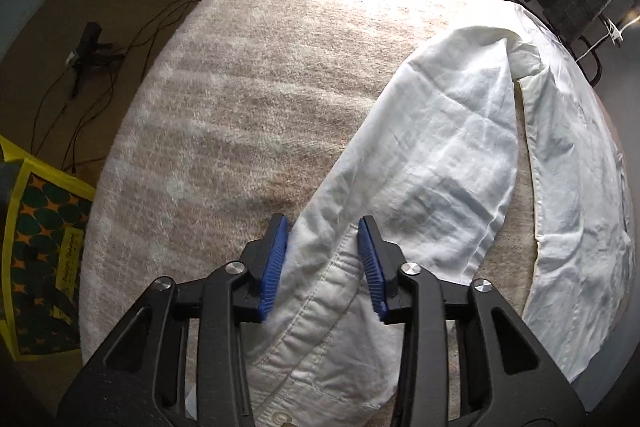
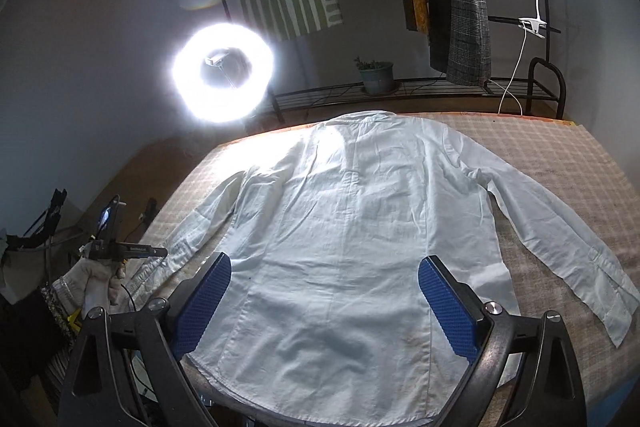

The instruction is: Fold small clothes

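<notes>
Sleeve cuff [image 1: 320, 291] between half-closed left fingers [image 1: 280, 259], right fingers [image 2: 448, 307] wide over shirt [image 2: 352, 227]

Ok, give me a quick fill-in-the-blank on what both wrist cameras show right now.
1. The white shirt lies spread flat, with both ____ stretched out to the sides.
2. The left gripper has the cuff of a ____ between its blue pads.
3. The right gripper hovers over the shirt's hem with jaws wide ____.
4. A lit ____ light glows beyond the bed.

Missing: sleeves; sleeve; open; ring
</notes>
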`<state>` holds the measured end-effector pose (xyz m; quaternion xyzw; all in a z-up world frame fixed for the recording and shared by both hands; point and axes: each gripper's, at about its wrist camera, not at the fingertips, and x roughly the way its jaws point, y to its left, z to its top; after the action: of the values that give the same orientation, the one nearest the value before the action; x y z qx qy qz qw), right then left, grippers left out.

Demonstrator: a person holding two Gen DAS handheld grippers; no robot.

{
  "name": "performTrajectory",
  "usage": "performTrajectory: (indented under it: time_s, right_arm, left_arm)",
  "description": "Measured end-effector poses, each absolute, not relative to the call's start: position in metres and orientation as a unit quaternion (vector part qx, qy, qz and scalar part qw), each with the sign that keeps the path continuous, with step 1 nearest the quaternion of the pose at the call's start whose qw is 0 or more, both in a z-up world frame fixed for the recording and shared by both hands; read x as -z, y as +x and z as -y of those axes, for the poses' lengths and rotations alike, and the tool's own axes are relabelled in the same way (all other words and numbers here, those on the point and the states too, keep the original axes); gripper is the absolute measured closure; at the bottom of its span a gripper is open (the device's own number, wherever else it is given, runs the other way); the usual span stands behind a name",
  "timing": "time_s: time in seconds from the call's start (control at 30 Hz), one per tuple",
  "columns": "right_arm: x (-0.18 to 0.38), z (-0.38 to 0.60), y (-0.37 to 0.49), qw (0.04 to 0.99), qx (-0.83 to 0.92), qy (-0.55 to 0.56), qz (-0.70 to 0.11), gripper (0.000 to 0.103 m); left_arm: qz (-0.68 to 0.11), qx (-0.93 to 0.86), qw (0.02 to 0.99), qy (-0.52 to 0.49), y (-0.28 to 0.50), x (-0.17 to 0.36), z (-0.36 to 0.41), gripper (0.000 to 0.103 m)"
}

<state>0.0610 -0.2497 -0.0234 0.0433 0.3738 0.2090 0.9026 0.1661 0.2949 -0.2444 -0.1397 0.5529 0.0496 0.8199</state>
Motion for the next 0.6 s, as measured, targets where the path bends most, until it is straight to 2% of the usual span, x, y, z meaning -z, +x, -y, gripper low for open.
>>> performTrajectory:
  time_s: [0.03, 0.07, 0.33, 0.5, 0.6]
  right_arm:
    - [0.024, 0.248, 0.062, 0.903, -0.208, 0.043, -0.374, 0.006]
    - [0.024, 0.248, 0.062, 0.902, -0.209, 0.042, -0.375, 0.006]
    - [0.025, 0.239, 0.058, 0.899, -0.219, 0.031, -0.378, 0.007]
    - [0.033, 0.237, 0.062, 0.886, -0.227, 0.044, -0.401, 0.022]
    - [0.035, 0.237, 0.060, 0.883, -0.230, 0.047, -0.406, 0.026]
  left_arm:
    - [-0.550, -0.045, 0.821, -0.145, 0.167, 0.244, -0.295, 0.083]
    - [-0.549, -0.043, 0.821, -0.151, 0.167, 0.243, -0.296, 0.101]
    - [-0.508, -0.027, 0.842, -0.180, 0.163, 0.217, -0.282, 0.103]
    - [-0.462, 0.026, 0.868, -0.180, 0.160, 0.177, -0.246, 0.103]
    - [-0.442, 0.067, 0.877, -0.177, 0.161, 0.158, -0.219, 0.103]
